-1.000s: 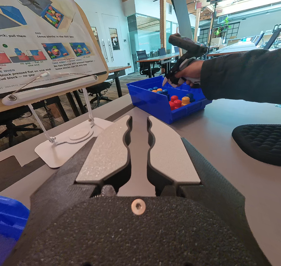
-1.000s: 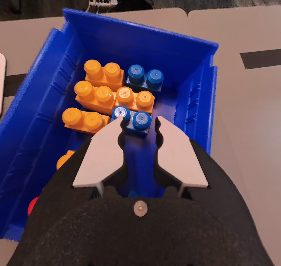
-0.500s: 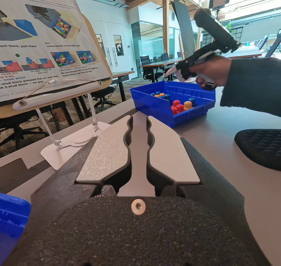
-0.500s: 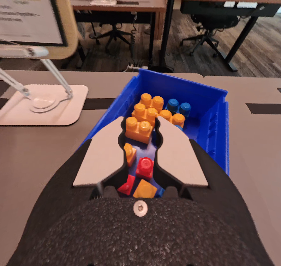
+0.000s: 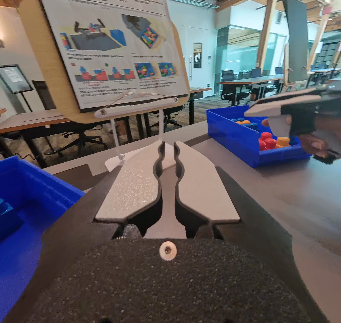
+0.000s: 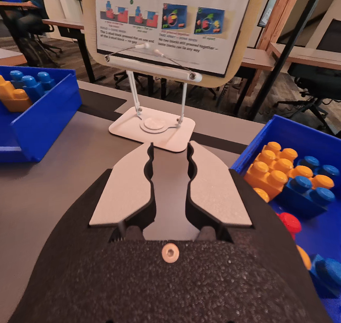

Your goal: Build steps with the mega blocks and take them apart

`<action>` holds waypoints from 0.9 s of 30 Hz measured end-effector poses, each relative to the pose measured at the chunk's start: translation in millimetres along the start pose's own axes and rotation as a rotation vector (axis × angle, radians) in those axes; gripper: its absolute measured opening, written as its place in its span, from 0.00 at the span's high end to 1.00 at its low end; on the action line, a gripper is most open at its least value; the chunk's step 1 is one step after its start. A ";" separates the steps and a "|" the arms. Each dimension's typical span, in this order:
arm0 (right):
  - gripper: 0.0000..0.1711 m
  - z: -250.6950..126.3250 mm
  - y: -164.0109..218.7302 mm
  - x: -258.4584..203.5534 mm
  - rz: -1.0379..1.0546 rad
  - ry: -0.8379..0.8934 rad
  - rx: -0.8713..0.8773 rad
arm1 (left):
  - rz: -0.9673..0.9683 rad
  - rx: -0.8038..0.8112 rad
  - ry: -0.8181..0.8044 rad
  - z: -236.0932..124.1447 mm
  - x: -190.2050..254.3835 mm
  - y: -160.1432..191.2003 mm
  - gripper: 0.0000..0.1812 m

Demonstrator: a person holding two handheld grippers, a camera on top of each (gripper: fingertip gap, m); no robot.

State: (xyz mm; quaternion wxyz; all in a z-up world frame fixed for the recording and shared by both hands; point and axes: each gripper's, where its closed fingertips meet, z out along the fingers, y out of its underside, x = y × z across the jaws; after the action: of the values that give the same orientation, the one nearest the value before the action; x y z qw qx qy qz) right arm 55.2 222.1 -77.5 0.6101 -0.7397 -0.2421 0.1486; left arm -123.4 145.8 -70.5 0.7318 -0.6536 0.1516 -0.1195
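On the grey table (image 6: 55, 194) we hover between two blue bins: loose mega blocks (image 6: 287, 175) at our right, stepped ones (image 6: 20, 89) at left, presumably input and output. Our right gripper (image 6: 169, 148) gapes moderately, empty; our left gripper (image 5: 168, 146) is narrowly parted, holding nothing.

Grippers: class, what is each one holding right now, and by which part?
Nothing. The left gripper and right gripper are both open and empty over the table.

White stand (image 6: 153, 129) with instruction sheet (image 6: 166, 19) on grey table (image 6: 55, 175); office chairs (image 5: 232, 91) behind.
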 end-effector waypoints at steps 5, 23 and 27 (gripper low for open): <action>0.80 7.1 18.7 -12.4 -0.006 -0.018 0.003 | -0.003 0.014 -0.095 -5.3 -26.1 -6.6 1.00; 0.82 19.0 59.4 -32.8 0.058 -0.115 -0.066 | 0.010 -0.255 -0.608 -63.4 -226.5 -37.5 0.96; 0.82 16.6 56.8 -29.9 0.070 -0.111 -0.057 | 0.016 -0.502 -0.606 -64.9 -275.0 -16.1 0.88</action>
State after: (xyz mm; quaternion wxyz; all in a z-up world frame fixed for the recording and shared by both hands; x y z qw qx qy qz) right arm 31.5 211.9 -138.6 0.5688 -0.7555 -0.2535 0.2037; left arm -402.1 186.8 -42.9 0.5619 -0.8166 -0.0416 0.1255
